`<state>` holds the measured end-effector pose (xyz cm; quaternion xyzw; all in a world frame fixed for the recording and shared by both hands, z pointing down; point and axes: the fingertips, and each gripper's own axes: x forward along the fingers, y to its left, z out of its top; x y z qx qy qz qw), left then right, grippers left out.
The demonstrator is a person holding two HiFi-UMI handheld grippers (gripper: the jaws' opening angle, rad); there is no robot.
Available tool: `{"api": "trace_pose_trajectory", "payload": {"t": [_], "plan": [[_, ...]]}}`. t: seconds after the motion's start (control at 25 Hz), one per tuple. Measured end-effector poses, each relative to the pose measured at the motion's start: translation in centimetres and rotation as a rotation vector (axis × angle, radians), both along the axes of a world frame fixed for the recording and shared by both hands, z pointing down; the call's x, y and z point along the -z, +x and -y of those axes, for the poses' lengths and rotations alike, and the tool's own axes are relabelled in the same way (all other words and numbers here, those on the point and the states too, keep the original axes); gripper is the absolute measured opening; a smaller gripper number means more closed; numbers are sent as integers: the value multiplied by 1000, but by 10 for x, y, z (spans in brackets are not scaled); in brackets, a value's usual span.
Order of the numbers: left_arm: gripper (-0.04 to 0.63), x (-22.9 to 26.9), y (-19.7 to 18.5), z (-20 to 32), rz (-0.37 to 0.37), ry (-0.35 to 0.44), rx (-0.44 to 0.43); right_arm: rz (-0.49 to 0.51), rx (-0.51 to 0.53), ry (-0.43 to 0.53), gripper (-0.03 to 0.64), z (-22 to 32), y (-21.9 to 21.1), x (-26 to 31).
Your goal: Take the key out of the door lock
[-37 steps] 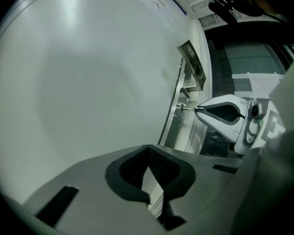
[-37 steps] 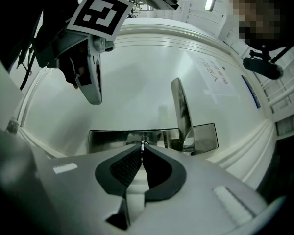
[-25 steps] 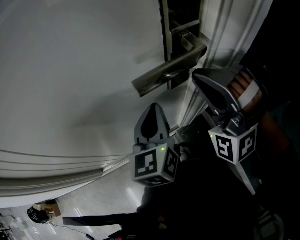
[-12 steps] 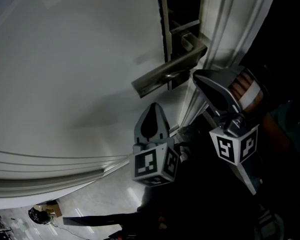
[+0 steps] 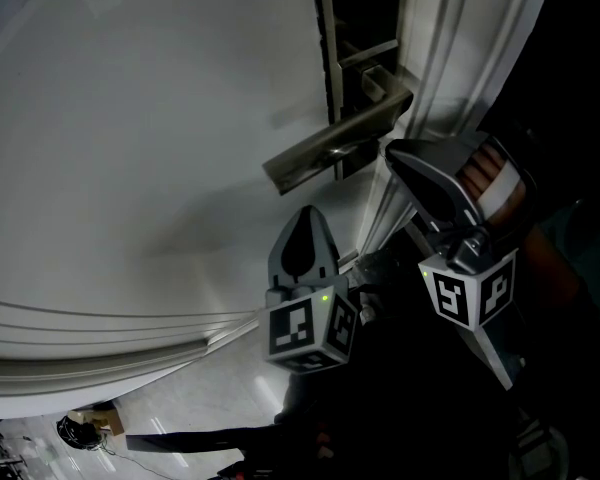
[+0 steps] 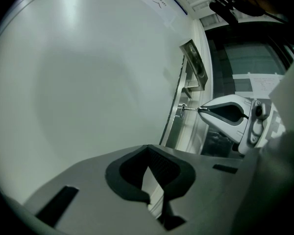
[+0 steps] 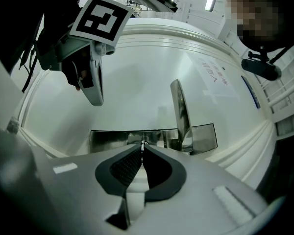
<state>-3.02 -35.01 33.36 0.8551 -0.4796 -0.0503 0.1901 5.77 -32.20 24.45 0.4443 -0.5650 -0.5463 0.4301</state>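
A small metal key [image 6: 190, 108] sticks out of the lock plate [image 6: 179, 112] on the white door [image 5: 130, 118], just below the lever handle [image 5: 335, 146]. My right gripper [image 5: 390, 151] is shut on the key's head; in the right gripper view the thin key [image 7: 142, 145] shows edge-on between the closed tips, in front of the shiny plate [image 7: 108, 138]. The left gripper view shows that same right gripper [image 6: 200, 109] from the side. My left gripper [image 5: 307, 211] hangs lower and left of the handle, off the door, shut with nothing in it.
The door stands ajar against its moulded white frame [image 5: 450, 38], with a dark gap [image 5: 365, 8] between them. The handle [image 7: 180, 111] juts out right beside the key. Far below lies pale floor [image 5: 180, 408] with a small box and cable [image 5: 80, 426].
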Motion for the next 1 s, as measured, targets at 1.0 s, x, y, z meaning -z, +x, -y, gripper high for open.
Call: {"api": "trace_pose_trajectory", "payload": {"t": [1.0], "plan": [[0,-2,1,-1,4,-6,-5,-4,-1,-4,12,-2,1,-1]]}}
